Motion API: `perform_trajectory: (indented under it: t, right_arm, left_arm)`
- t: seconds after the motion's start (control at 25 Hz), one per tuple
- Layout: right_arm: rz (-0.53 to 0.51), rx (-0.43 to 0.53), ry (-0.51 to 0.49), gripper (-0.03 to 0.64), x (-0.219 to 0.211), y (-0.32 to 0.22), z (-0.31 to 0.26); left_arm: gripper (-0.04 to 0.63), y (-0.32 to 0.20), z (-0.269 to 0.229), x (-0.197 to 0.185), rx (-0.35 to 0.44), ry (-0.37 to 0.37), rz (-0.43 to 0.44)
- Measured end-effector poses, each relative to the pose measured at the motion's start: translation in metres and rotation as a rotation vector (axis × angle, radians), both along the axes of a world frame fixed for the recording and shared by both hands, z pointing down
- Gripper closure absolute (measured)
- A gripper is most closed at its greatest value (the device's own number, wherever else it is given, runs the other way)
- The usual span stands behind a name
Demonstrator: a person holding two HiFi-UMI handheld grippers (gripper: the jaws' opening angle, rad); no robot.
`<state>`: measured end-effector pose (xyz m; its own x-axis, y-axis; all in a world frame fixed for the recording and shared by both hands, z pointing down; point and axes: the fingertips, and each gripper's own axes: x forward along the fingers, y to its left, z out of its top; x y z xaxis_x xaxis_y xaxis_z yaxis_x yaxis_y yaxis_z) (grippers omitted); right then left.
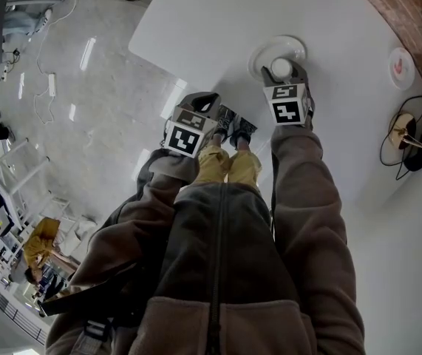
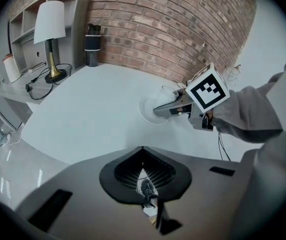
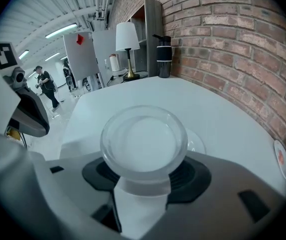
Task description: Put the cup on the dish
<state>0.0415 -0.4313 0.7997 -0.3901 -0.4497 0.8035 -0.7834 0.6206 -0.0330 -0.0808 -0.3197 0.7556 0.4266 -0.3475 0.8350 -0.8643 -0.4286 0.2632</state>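
Note:
A clear glass cup (image 1: 280, 66) sits between the jaws of my right gripper (image 1: 283, 70), which is shut on it. In the right gripper view the cup (image 3: 144, 140) is upright and fills the middle, and the rim of the white dish (image 3: 198, 143) shows just under it on the right. On the white table (image 1: 218, 21) the dish (image 1: 294, 46) lies directly beneath the cup; I cannot tell whether they touch. My left gripper (image 1: 205, 103) hangs off the table's near edge, jaws together and holding nothing. It looks across at the right gripper (image 2: 175, 107) over the dish (image 2: 150, 113).
A brick wall (image 3: 243, 44) runs along the table's far side. A lamp (image 2: 50, 29), a black cylinder (image 2: 92, 45) and cables (image 1: 403, 143) stand toward one end. A small white disc (image 1: 401, 66) lies by the wall. The table edge (image 1: 162, 69) is close to the person's shoes (image 1: 233, 128).

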Motion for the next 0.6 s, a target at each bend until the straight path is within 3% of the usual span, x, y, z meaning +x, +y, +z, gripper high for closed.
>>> perform_trajectory:
  t: [0.6]
  right_arm:
    - [-0.020,-0.001,0.025,0.364,-0.0039,-0.0092,0.0100]
  left_arm:
    - [0.589,0.0029,0.0025,-0.0097,-0.010,-0.008,-0.014]
